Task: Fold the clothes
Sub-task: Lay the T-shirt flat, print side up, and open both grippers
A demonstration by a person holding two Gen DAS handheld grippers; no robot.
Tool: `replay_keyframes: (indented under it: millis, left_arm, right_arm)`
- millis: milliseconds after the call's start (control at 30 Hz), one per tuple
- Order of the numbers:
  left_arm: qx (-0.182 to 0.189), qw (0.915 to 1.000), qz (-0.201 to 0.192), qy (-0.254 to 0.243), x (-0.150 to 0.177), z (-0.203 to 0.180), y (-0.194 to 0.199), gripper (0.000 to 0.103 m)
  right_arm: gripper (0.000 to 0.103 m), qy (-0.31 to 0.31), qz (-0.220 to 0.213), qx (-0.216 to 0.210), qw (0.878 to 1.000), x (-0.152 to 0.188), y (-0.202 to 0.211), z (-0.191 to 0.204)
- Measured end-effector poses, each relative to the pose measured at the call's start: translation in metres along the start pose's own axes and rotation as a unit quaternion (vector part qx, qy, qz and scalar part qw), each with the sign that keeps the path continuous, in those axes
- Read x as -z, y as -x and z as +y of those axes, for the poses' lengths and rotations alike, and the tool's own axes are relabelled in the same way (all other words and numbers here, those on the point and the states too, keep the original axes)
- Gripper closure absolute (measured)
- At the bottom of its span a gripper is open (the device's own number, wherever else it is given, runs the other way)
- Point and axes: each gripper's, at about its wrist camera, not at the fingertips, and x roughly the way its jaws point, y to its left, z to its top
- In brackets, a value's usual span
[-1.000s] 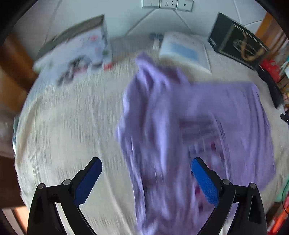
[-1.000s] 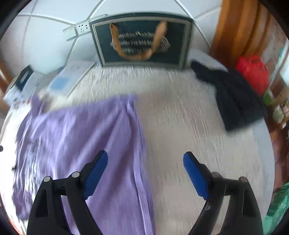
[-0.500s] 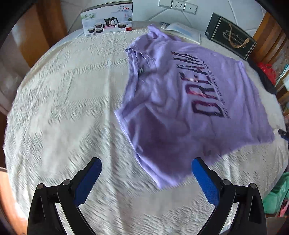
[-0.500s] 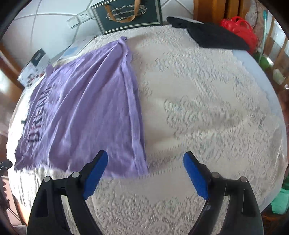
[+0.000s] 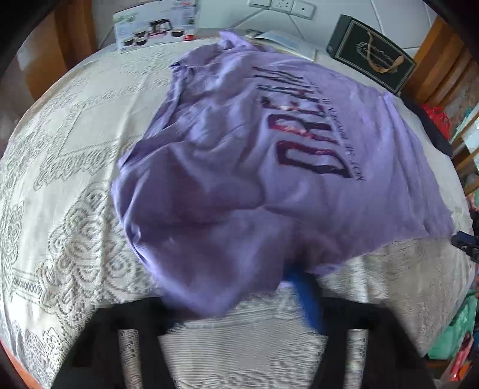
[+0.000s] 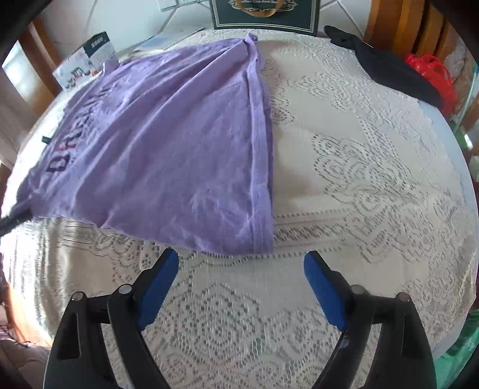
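Shirt (image 5: 239,155) cloth now covers the front of the left gripper (image 5: 254,302), while half a second ago this gripper was wide open and stood apart from the shirt's near corner. The near corner is bunched and lifted over the blue pads (image 5: 310,299). The frame is blurred there, so the left gripper seems to be clenched on the shirt corner, but I cannot tell it for sure. The rest of the purple shirt lies spread on the lace cloth (image 5: 60,209) of the table, more wrinkled on its left part than before.

In the right wrist view the right gripper (image 6: 241,287) is released, its fingers wide apart, as before. It hovers over the lace cloth, just in front of the shirt's (image 6: 167,143) hemmed corner and not touching it. The hem is now closer to the fingertips than half a second ago.

The shirt print reads "DREAM" in big dark letters; a small line of text beside it is too fine to read. At the far edge stand a white box (image 5: 155,25) with pictures of a teapot and cups, its writing too small to read, and a dark bag (image 5: 371,54) with gold ornament and a gold handle. A black garment (image 6: 386,68) lies on the far right side of the table.
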Motion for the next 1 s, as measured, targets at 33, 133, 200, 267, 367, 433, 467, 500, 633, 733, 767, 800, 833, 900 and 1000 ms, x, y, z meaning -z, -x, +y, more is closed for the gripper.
replay_keyframes:
  millis: [33,133,200,267,367,433,467,500,633,733,767,800,833,900,1000]
  left_arm:
    - [0.009,1.0,-0.001,0.0,0.0,-0.002,0.004,0.077]
    - [0.032,0.9994,-0.013,0.005,0.004,-0.003,0.023,0.082]
    - [0.055,0.9979,-0.02,0.028,0.007,0.004,0.042,0.082]
    - [0.07,0.9964,-0.023,0.042,0.011,0.013,0.061,0.082]
    - [0.067,0.9964,0.003,0.053,0.024,0.023,0.073,0.082]
    - [0.022,0.9985,0.033,0.038,0.035,0.028,0.066,0.081]
    - [0.006,0.9986,0.041,0.033,0.038,0.03,0.063,0.081]
    - [-0.004,0.9984,0.044,0.035,0.042,0.033,0.06,0.075]
    - [-0.032,0.9989,0.012,0.033,0.042,0.033,0.059,0.043]
    - [-0.034,0.9993,-0.001,0.014,0.04,0.029,0.056,0.035]
    - [-0.03,0.9995,-0.002,0.007,0.039,0.028,0.053,0.035]
    - [-0.029,0.9996,-0.001,0.003,0.039,0.028,0.051,0.035]
    - [-0.027,0.9996,0.001,0.0,0.037,0.028,0.045,0.035]
    - [-0.021,0.9997,0.006,-0.007,0.031,0.027,0.033,0.035]
    - [-0.025,0.9996,0.009,-0.011,0.031,0.023,0.019,0.036]
  right_arm:
    - [0.027,0.008,-0.002,0.004,1.0,-0.002,-0.003,0.004]
    - [0.086,0.03,-0.013,0.012,0.999,-0.007,-0.005,0.012]
    - [0.094,0.021,-0.017,-0.007,1.0,-0.011,0.003,0.008]
    - [0.094,0.011,-0.031,-0.017,0.999,-0.012,0.018,0.0]
    - [0.094,0.002,-0.012,-0.035,0.999,-0.01,0.034,-0.013]
    - [0.094,0.016,0.02,-0.013,1.0,-0.005,0.035,-0.015]
    - [0.094,0.025,0.034,0.009,0.999,-0.002,0.034,-0.017]
    - [0.094,0.036,0.047,0.039,0.997,0.002,0.032,-0.018]
    - [0.093,0.028,0.023,0.043,0.998,0.006,0.043,-0.021]
    - [0.093,0.032,-0.016,-0.002,0.999,0.002,0.059,-0.004]
    - [0.092,0.04,-0.026,-0.012,0.999,0.002,0.063,0.005]
    - [0.091,0.045,-0.032,-0.021,0.998,0.001,0.063,0.015]
    - [0.084,0.048,-0.036,-0.029,0.998,0.001,0.062,0.027]
    - [0.066,0.052,-0.039,-0.048,0.997,0.001,0.058,0.051]
    - [0.05,0.056,-0.038,-0.08,0.994,0.002,0.048,0.095]
